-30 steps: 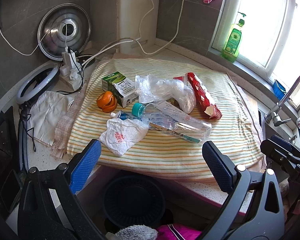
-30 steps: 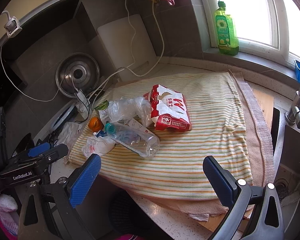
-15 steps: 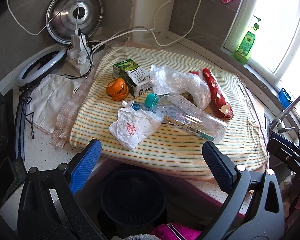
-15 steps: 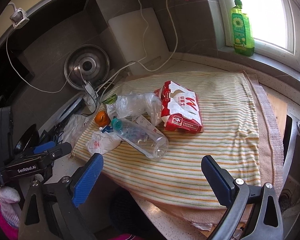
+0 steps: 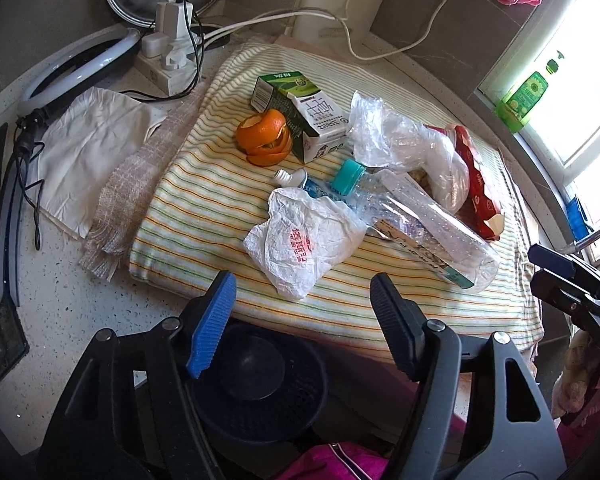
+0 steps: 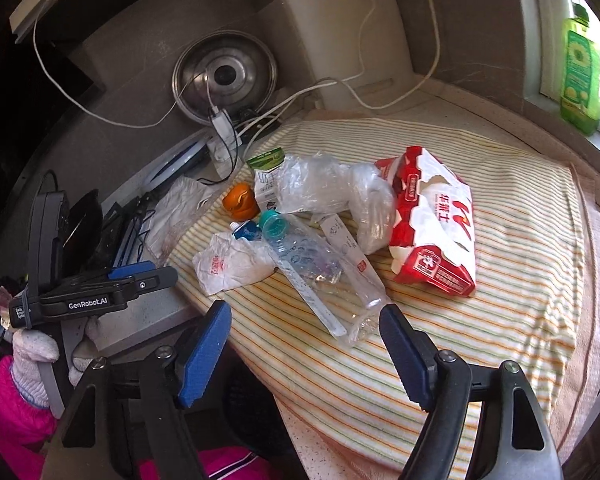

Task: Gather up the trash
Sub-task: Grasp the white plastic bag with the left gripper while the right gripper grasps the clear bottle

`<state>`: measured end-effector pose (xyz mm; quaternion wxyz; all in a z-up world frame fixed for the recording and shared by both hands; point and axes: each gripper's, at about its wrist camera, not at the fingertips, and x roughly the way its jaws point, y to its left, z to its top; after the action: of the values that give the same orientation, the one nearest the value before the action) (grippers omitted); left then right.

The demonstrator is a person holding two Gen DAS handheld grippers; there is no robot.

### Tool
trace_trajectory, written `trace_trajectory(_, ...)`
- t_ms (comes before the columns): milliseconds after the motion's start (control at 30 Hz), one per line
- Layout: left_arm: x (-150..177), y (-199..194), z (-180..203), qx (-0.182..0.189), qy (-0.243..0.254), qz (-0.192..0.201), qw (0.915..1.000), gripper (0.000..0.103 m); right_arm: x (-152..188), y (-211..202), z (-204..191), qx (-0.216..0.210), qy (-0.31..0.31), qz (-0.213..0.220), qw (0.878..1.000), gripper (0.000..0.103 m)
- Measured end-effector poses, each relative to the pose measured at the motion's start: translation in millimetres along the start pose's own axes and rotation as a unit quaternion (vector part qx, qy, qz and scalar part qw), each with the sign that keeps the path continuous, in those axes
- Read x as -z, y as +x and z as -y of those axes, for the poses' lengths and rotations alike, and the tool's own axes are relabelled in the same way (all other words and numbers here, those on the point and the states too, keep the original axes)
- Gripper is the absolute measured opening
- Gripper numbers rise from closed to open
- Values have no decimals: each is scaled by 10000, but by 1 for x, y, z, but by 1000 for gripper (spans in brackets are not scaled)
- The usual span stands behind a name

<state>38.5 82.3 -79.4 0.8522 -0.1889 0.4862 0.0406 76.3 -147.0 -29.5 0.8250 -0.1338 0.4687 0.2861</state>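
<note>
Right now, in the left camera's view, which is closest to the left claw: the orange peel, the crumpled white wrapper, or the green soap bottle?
1. Crumpled white wrapper, just ahead of the left claw.
2. Orange peel, farther back, slightly left.
3. Green soap bottle, far right, by the window.

On the striped cloth (image 5: 204, 216) the trash lies in one loose heap. A crumpled white wrapper (image 5: 300, 242) with red print sits nearest, touching a clear plastic bottle (image 5: 416, 222) (teal cap on) lying on its side. Behind are a curl of orange peel (image 5: 266, 138), a green-and-white milk carton (image 5: 300, 114) tipped over, a crinkled clear bag (image 5: 400, 140) and a torn red-and-white packet (image 6: 434, 226).
</note>
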Motion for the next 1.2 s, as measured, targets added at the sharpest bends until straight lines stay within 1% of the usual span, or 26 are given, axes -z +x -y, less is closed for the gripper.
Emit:
trace_trajectory(100, -3, 11, -4, 60, -40, -123, 9999, 67, -12, 19, -2, 10, -226, -271, 9994, 74)
trace_trajectory(300, -8, 31, -12, 176, -174, -314, 9992, 64, -34, 53, -11, 151, -883, -738, 9932, 73)
trace_trajectory(500, -15, 50, -18, 172, -299, -430, 9985, 58, -41, 89, -26, 337, -1588, -1219, 9792, 73)
trace_trajectory(567, -16, 57, -19, 159, -335, -475, 9982, 58, -42, 100, -30, 436, -1801, -1342, 9735, 72)
trace_trajectory(600, -17, 60, -19, 149, -349, -493, 9981, 58, -41, 105, -33, 493, -1908, -1384, 9706, 72)
trace_trajectory(667, -17, 63, -19, 121, -368, -492, 9980, 55, -41, 113, -37, 586, -2105, -1445, 9651, 73)
trace_trajectory(767, -20, 68, -18, 81, -401, -456, 9981, 51, -41, 121, -37, 646, -2325, -1531, 9583, 73)
trace_trajectory(867, -21, 72, -17, 1, -460, -430, 9980, 43, -41, 130, -38, 707, -2507, -1614, 9519, 73)
trace_trajectory(933, -21, 73, -17, -3, -499, -406, 9979, 28, -40, 135, -39, 726, -2612, -1658, 9481, 71)
trace_trajectory(1000, -21, 74, -15, 14, -563, -410, 9976, 20, -38, 139, -40, 772, -2727, -1669, 9444, 68)
trace_trajectory(1033, -20, 74, -14, 25, -608, -404, 9973, 14, -37, 141, -40, 814, -2777, -1674, 9424, 62)
trace_trajectory(1067, -18, 72, -13, 35, -660, -395, 9970, 11, -37, 142, -40, 829, -2813, -1690, 9410, 57)
trace_trajectory(1133, -17, 69, -13, 30, -759, -324, 9966, 8, -37, 142, -39, 769, -2829, -1659, 9416, 57)
trace_trajectory(1200, -11, 60, -10, 25, -833, -236, 9962, 7, -38, 138, -36, 585, -2742, -1638, 9458, 56)
